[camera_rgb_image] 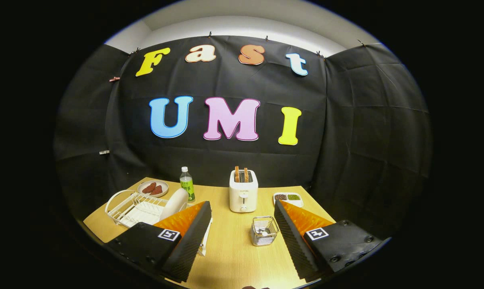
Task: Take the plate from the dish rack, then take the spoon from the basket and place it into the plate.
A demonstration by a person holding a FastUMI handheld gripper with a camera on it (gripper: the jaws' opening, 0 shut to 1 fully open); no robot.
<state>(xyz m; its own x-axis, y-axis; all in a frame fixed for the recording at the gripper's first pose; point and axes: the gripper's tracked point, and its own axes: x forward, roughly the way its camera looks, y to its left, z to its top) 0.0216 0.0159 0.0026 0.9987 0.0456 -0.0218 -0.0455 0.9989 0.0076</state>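
Hovering over the bench (229,257), I see my tongs (242,208) spread wide, gripping nothing. The plate (174,203) stands on edge in the dish rack (134,208), just beyond the left finger. The wire basket (264,230) sits between the fingers, near the right one; a toaster (243,196) stands beyond

Black cloth (346,132) hangs creased on three sides of the booth — a back panel and two angled side panels, clipped along the top edge. Above the cloth a pale wall (246,24) curves across, evenly lit. Below stands a light wooden desk (229,249) — its far edge meets the back panel.
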